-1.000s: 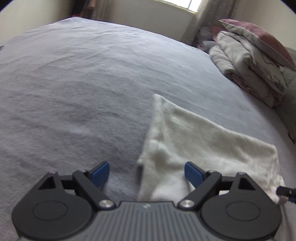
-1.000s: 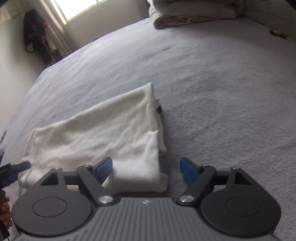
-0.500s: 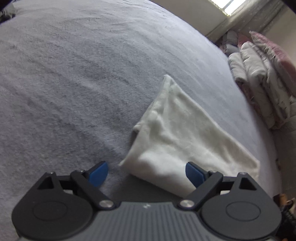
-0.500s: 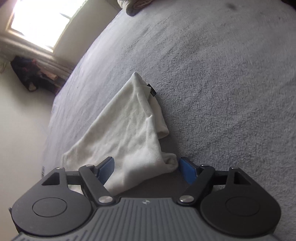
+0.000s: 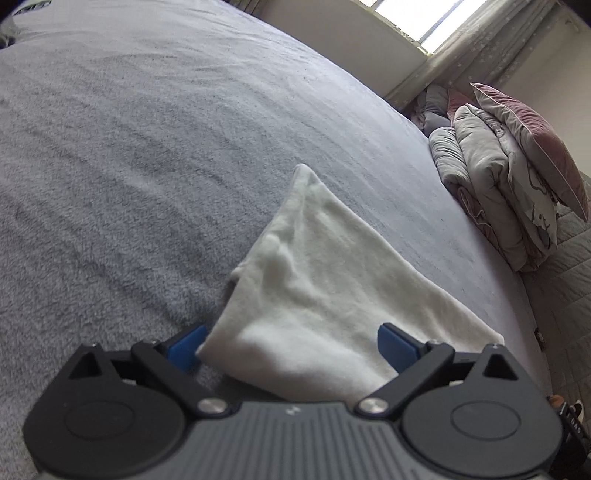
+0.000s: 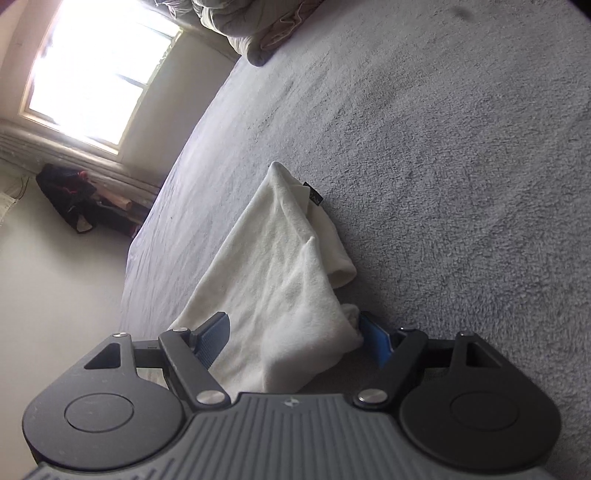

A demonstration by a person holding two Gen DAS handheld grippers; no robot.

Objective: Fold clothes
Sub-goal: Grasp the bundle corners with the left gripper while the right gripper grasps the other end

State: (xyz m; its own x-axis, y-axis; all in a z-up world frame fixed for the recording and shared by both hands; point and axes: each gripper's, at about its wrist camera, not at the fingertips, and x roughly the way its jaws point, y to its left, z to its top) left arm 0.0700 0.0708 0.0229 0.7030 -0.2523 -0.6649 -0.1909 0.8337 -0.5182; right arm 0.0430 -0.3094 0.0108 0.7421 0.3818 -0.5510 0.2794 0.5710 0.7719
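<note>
Left wrist: grey fleecy bed (image 5: pixel 147 184) (window (image 5: pixel 436 18) beyond), white garment (image 5: pixel 332 295).

Your left gripper's (image 5: pixel 290 347) body is hiding the white garment's (image 5: pixel 332 295) near edge; your right gripper (image 6: pixel 293 334) is covering its near corner, and glare is washing out the window (image 6: pixel 99 74).

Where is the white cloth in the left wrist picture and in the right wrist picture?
Left wrist: the white cloth lies lower centre, its near edge between the open pads.
Right wrist: the cloth lies centre, a dark tag near its far tip.
Shared landmark: the folded duvet.
</note>
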